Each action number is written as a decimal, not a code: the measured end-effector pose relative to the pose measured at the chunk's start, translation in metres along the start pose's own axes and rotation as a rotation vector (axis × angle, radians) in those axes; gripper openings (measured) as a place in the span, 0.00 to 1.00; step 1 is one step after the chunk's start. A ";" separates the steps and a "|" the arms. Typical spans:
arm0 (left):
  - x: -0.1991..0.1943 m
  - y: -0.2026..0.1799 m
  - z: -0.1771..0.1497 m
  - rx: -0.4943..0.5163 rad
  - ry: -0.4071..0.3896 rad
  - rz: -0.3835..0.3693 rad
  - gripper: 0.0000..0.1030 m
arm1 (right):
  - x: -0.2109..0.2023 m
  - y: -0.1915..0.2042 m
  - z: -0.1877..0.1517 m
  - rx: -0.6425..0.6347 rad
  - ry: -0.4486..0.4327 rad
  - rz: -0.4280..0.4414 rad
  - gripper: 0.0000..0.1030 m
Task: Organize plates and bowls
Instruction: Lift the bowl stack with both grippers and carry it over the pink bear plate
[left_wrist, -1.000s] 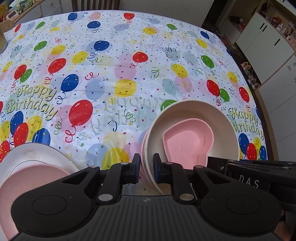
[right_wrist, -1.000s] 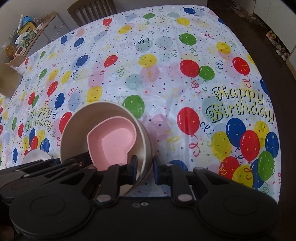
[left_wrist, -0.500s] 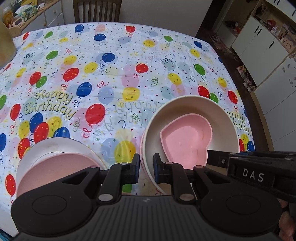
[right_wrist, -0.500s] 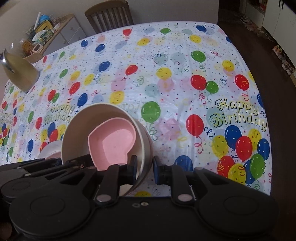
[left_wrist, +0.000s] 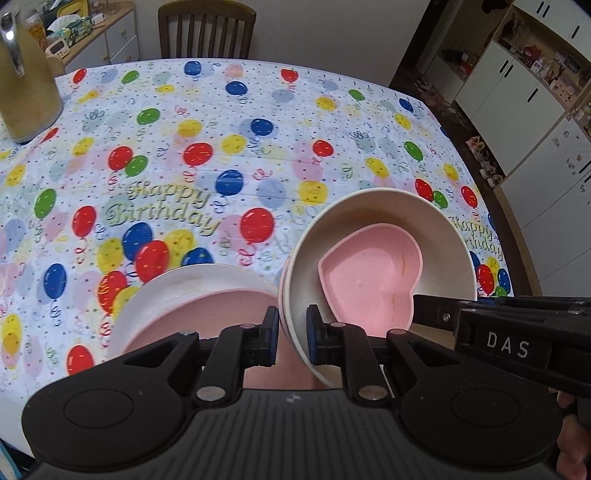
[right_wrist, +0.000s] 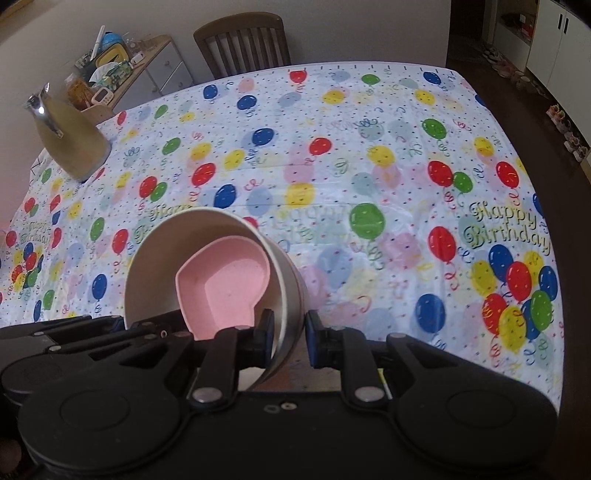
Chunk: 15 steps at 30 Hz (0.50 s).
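Both claws, the left claw (left_wrist: 291, 334) and right claw (right_wrist: 290, 338), are pinching opposite rims of the cream bowl stack (left_wrist: 380, 229) (pink heart dish (left_wrist: 373, 280) nested inside), which is hanging just right of the plates (left_wrist: 192, 291).

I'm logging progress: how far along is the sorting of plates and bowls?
Done: the pink dish sits nested in the cream bowl stack, and a pink plate lies on a white plate. In hand: the left gripper and right gripper each clamp the stack's rim, clear of the tablecloth. Left: setting the stack down.
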<state>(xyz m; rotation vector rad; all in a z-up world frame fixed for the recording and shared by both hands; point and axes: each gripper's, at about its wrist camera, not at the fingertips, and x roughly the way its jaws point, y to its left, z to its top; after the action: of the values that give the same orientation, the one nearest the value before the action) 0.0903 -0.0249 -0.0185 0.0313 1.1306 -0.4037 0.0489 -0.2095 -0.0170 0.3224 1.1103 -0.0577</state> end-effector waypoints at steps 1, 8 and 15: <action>-0.003 0.008 -0.001 0.001 0.000 -0.001 0.14 | 0.000 0.008 -0.003 0.001 0.000 0.000 0.16; -0.017 0.054 -0.012 0.011 0.012 -0.006 0.14 | 0.006 0.054 -0.019 0.020 0.005 -0.003 0.16; -0.014 0.092 -0.017 0.026 0.067 -0.015 0.14 | 0.023 0.086 -0.034 0.064 0.042 -0.008 0.16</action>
<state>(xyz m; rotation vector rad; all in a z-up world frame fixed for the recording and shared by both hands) 0.1012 0.0685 -0.0302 0.0596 1.1924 -0.4336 0.0473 -0.1155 -0.0321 0.3782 1.1527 -0.0944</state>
